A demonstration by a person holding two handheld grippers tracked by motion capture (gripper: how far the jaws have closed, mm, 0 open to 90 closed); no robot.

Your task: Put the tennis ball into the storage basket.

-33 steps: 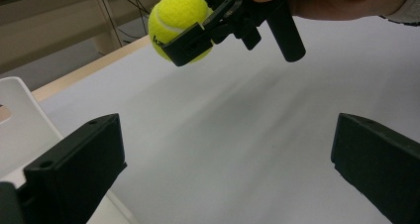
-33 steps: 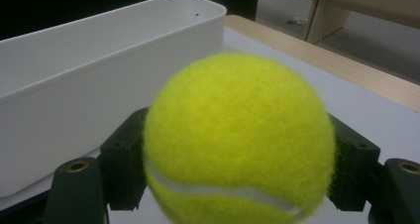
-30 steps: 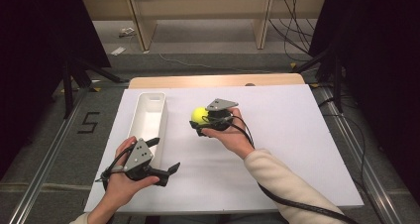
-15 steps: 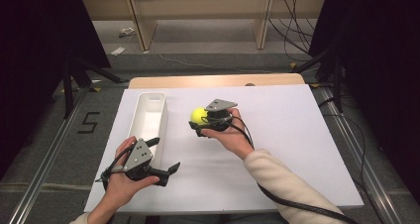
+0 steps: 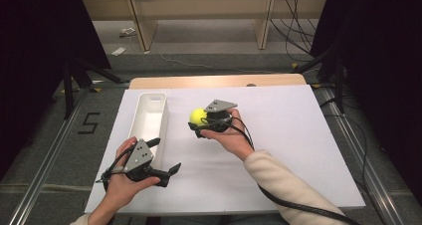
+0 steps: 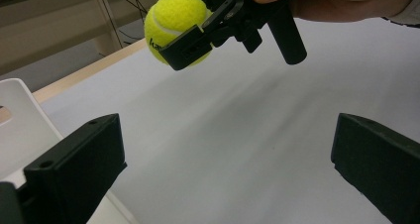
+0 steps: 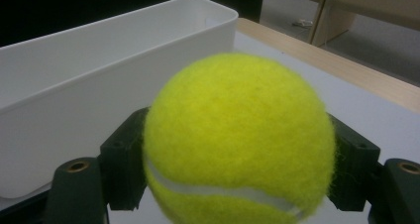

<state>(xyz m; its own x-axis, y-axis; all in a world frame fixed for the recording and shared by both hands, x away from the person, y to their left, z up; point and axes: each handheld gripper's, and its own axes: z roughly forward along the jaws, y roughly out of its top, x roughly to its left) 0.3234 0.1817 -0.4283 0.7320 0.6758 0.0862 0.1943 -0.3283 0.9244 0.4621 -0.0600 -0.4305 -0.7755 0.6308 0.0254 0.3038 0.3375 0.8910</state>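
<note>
Yellow tennis ball [image 5: 198, 116] is clamped in the right gripper [image 5: 201, 128] fingers off the worktop [image 5: 298, 135], still short of the white bin [image 5: 149, 116] by the left edge; left gripper [image 5: 166, 158] gapes, holding nothing.

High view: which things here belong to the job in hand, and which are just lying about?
In the job:
- tennis ball, clamped in the right claw and held above the white board
- white bin, just left of the ball
- left claw, open, holding nothing

Lying about:
- wooden shelving behind the table
- cables on the floor
- floor marking "5"
</note>
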